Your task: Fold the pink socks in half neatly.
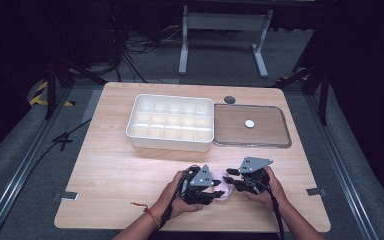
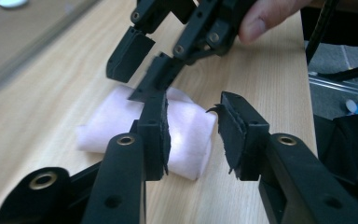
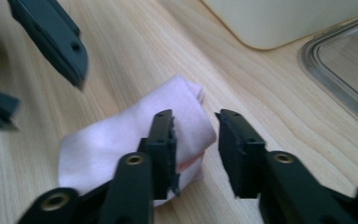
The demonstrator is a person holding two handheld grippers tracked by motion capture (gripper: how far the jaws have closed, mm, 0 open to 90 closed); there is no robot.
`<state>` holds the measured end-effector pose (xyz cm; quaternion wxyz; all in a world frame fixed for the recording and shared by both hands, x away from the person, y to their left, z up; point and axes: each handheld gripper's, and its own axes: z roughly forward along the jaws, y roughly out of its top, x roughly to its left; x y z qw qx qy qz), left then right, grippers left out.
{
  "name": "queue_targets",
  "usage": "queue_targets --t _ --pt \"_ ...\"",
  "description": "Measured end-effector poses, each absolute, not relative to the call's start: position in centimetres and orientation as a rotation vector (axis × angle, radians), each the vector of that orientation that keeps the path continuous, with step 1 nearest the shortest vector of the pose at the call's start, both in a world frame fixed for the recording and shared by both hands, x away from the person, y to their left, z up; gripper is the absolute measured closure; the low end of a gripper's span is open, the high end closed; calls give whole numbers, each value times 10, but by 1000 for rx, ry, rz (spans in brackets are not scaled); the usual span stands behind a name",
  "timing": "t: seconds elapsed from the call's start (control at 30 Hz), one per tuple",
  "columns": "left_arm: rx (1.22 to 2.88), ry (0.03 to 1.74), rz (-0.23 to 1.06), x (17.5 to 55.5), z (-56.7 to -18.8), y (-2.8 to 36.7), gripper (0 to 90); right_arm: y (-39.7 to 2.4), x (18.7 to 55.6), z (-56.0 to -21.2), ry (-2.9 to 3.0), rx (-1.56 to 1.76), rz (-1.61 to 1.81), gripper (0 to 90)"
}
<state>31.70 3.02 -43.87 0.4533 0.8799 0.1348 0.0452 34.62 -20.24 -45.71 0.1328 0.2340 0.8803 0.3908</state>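
Cloth (image 1: 222, 183), pale pink and folded into a small thick packet, lies on the tabletop (image 1: 115, 165) at the lower middle of the high view, between the two grippers and well short of the white divided box (image 1: 171, 122) in the upper middle. The left gripper (image 1: 219, 192) has its fingers (image 2: 154, 135) spread; in the left gripper view the packet sits behind and partly between them, with no pad pressing on it as far as I can tell. The right gripper (image 1: 230, 176) is likewise spread: in its own view the fingers (image 3: 163, 147) stand apart over the near end of the packet, a clear gap of bare wood between one of them and the fabric.

By the look of it the folding is done or nearly so, since the packet is compact and lies released on the wood. What seems left is to pick it up and put it in one of the box's compartments, all of which look empty from above. The clear lid (image 1: 252, 126) lies flat to the right of the box, off it, with a small white disc (image 1: 249, 123) on it.

No brand, label or writing can be read anywhere.
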Motion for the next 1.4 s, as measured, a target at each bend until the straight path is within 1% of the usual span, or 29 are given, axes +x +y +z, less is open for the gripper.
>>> queue_targets --t 0.13,0.2,0.27,0.33,0.43,0.47,0.57,0.7,0.8,0.87,0.93,1.0,1.03,1.1,1.13,1.17,1.2,1.3,1.33,1.4 --pt "2219 326 169 316 -430 49 590 -199 345 -450 2523 678 1157 554" --pt "2241 339 173 316 -430 55 581 -198 345 -448 2517 689 1168 543" --pt "2300 355 186 316 -432 67 548 -196 345 -442 2501 699 1191 509" --pt "2330 357 189 315 -434 74 521 -195 344 -440 2492 704 1208 500" --pt "2410 393 223 311 -444 97 501 -189 345 -436 2491 719 1205 484" --pt "2410 393 223 311 -444 97 498 -189 345 -436 2491 719 1205 484" --pt "2415 448 224 308 -449 119 484 -182 347 -440 2517 733 1142 459" --pt "2386 497 186 305 -453 147 447 -182 349 -447 2570 773 1088 415" --pt "2388 554 185 303 -459 163 423 -181 352 -460 2628 804 1033 412" --pt "2376 610 186 303 -464 177 415 -183 356 -462 2637 847 1051 383" --pt "2391 624 213 305 -468 186 391 -184 358 -464 2658 875 1064 384" --pt "2384 647 223 307 -470 192 376 -188 362 -468 2685 947 1108 396" --pt "2346 713 218 312 -473 202 367 -190 363 -470 2699 968 1132 404" --pt "2310 768 223 315 -474 209 315 -192 363 -471 2717 975 1165 473" --pt "2310 768 223 315 -474 209 294 -192 363 -471 2717 975 1165 473" --pt "2295 784 227 316 -475 213 287 -192 362 -471 2743 975 1188 541" --pt "2283 791 228 316 -476 214 287 -192 362 -471 2743 975 1188 541" --pt "2283 803 297 316 -479 214 268 -191 362 -472 2778 958 1207 594" --pt "2267 804 308 316 -481 214 239 -190 362 -471 2797 949 1214 632" --pt "2253 804 310 315 -482 214 221 -190 362 -471 2807 939 1217 660"
